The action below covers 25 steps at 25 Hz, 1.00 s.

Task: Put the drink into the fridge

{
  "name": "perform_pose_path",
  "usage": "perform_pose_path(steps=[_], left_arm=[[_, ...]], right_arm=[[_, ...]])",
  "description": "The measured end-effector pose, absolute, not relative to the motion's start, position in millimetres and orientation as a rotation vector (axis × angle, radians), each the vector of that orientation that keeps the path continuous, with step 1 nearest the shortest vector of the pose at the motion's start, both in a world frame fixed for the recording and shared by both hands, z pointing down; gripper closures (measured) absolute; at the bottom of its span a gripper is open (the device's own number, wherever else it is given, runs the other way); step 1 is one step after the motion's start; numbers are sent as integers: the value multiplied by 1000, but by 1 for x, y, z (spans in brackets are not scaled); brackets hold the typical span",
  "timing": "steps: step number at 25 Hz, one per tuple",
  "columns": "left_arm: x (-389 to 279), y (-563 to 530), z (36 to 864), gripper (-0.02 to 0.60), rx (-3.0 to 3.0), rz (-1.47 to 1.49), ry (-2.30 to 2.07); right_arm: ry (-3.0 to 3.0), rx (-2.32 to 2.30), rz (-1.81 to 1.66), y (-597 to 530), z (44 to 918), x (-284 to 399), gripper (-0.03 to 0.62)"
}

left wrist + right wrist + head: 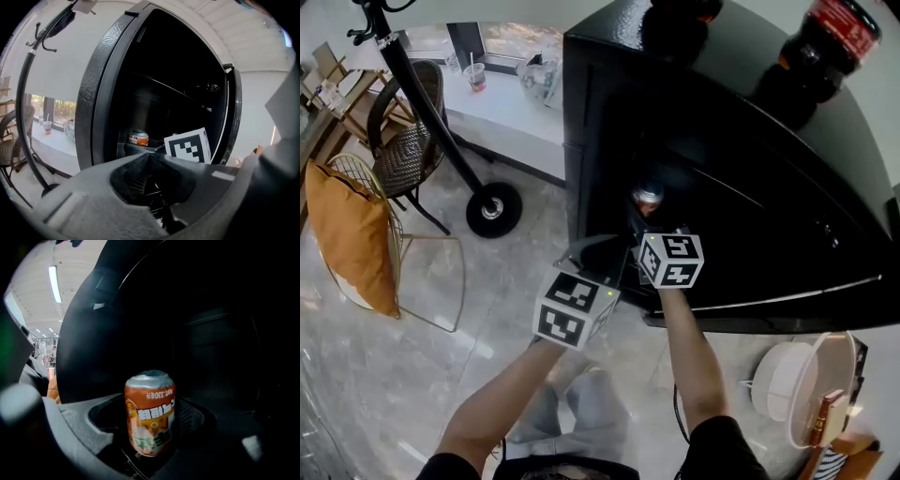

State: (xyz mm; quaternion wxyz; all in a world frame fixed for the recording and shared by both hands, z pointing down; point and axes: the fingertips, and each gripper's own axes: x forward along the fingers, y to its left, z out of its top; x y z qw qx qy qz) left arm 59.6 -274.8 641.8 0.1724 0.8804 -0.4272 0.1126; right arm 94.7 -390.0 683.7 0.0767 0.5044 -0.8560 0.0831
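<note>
Now at a tall black pebble-textured fridge (600, 141) with open door and dark interior. Topped by a dark plastic cola bottle (825, 47) with red label.

Reaching in with right gripper (652, 225), clenched round the sides of a small orange aluminium drink can (150, 420). Holding left gripper (149, 157) pinched closed on nothing, near the fridge's front edge, just left of the right one. Can with print upside down, just inside the fridge mouth, not yet on any shelf.

Risks:
- Tipping on release, if set on a shelf lip hard to see in the gloom.
- Clipping the frame on the way in.
- Jolting the bottle above by a hard knock.

Only in the right gripper view: the inverted label and the grip itself. Only in the left gripper view: faint shelf lines above the can. Only in the head view: both arms and the bottle.
</note>
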Motion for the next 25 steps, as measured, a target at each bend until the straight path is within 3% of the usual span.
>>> perform_pose_path(steps=[25], left_arm=[[51, -262, 616, 578, 2472, 369, -1170]], right_arm=[[-2496, 1588, 391, -370, 669, 98, 256]])
